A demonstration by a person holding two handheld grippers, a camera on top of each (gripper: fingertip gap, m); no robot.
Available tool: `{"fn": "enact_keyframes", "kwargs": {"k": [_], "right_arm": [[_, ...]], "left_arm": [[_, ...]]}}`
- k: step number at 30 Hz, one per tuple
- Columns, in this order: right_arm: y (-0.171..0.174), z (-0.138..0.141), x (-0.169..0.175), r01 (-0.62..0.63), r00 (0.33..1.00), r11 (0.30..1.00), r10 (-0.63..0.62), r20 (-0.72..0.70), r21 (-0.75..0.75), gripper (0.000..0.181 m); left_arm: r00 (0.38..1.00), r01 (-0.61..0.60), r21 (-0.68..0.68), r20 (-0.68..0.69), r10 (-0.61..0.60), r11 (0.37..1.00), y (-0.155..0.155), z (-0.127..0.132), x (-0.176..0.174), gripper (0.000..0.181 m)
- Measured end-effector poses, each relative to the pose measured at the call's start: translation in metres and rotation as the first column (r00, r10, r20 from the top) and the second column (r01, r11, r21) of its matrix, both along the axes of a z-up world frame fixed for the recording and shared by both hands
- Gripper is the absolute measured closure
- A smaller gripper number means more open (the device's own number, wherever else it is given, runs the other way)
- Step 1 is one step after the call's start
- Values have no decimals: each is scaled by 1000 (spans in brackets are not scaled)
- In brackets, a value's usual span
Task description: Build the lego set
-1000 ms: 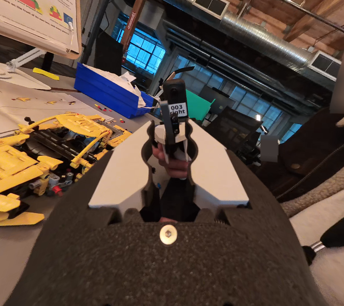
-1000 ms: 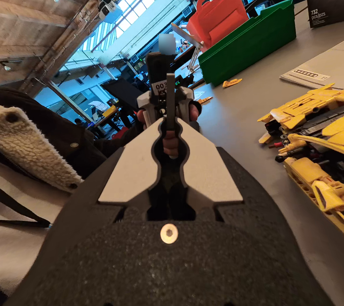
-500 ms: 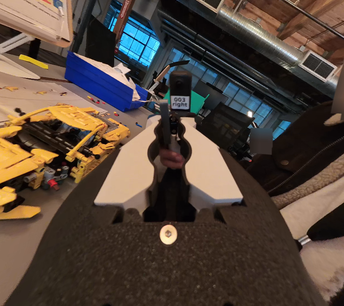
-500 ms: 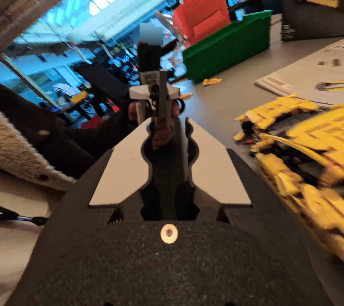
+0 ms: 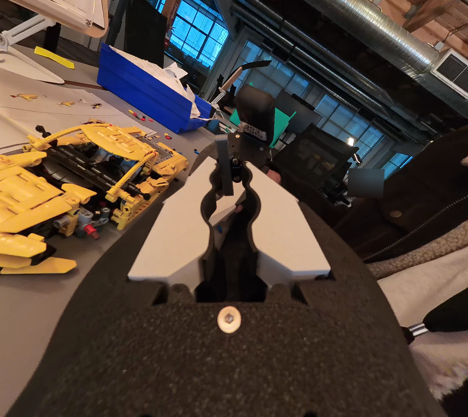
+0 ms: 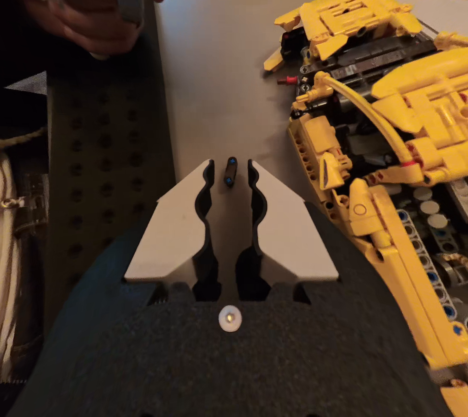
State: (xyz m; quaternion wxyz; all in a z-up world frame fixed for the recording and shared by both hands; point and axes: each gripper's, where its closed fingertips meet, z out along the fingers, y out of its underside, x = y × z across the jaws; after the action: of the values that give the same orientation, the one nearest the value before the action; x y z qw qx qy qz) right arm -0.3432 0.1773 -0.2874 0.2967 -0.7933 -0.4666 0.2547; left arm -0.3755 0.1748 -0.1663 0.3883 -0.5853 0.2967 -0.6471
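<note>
A: What's the right gripper (image 6: 230,164) doing?
B: It points down at the grey worktop (image 6: 222,50). Its fingers (image 6: 177,222) are spread apart, w/ nothing held. A small black lego piece (image 6: 230,172) w/ two blue dots lies on the worktop right between the fingertips. Can't tell if they touch it; there looks to be a gap each side.
A: And the big yellow lego car (image 6: 379,141)?
B: Off to the right of the right fingers, close by, flat on the worktop. It's only partly built, w/ black bits & little red pins showing.
A: What's past the fingertips, up on the left?
B: A hand (image 6: 96,7) gripping the other tool's handle. It's blurry.
A: Ok, the left gripper (image 5: 229,192)?
B: Tilted up toward the ceiling. Its fingers (image 5: 182,222) stand a bit apart & hold nothing. Through the gap you see the right gripper (image 5: 234,176) pointing down, farther off.
A: Where's the car in the left wrist view?
B: The yellow lego car (image 5: 83,176) is to the left of the left fingers. Behind it is a blue bin (image 5: 149,98) w/ crumpled paper in it, & some tiny loose pieces (image 5: 141,117) lie near the bin. A paper sheet (image 5: 50,103) lies under the car's far side.
</note>
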Motion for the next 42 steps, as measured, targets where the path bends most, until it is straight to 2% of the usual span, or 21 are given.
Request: {"fn": "enact_keyframes", "kwargs": {"k": [2,3,5,6,7,8,9,11,12,16,23,32,36,42], "right_arm": [[2,-8,-2,2,999,1000,-1,40,-12,162],[2,-14,-1,1,997,1000,1,72,-26,173],[2,-12,-1,7,998,999,-5,59,-35,173],[0,-1,-5,-1,1000,999,1,-8,-45,174],[1,21,-11,12,991,999,-18,-134,-42,174],[3,48,-16,33,958,998,-45,-284,-47,174],[6,77,-17,67,894,996,-89,-439,-64,174],[0,126,-21,20,693,992,-104,-714,-125,174],[-3,137,-21,-1,621,991,-103,-777,-132,174],[-9,139,-35,-48,550,985,-112,-827,-166,174],[-10,141,-43,-67,514,981,-123,-849,-183,174],[-5,131,-43,-18,574,987,-121,-810,-160,174],[-12,132,-43,-105,568,975,-101,-817,-194,174],[-13,119,-37,-91,661,977,-84,-745,-191,174]], "left_arm": [[1000,-1,-7,1,1,1000,1,0,0,165],[1000,0,-10,6,0,1000,1,1,-1,165],[1000,-3,-14,12,4,1000,2,1,-2,165],[1000,2,-15,20,-2,1000,1,3,-2,165],[999,11,-12,32,-11,1000,-1,5,-3,165],[999,18,-7,45,-18,1000,-2,7,-4,165],[998,26,3,55,-26,1000,-5,9,-4,165],[997,45,29,64,-47,999,-11,12,-2,165],[996,53,38,64,-55,998,-13,13,-1,165],[992,75,13,100,-76,997,-15,17,-2,166],[990,75,-39,122,-70,996,-11,16,-2,166],[993,82,-98,98,-72,992,-7,8,1,166],[994,85,-51,77,-81,995,-12,8,2,167],[998,67,-32,-12,-68,997,-13,-4,8,167]]}}
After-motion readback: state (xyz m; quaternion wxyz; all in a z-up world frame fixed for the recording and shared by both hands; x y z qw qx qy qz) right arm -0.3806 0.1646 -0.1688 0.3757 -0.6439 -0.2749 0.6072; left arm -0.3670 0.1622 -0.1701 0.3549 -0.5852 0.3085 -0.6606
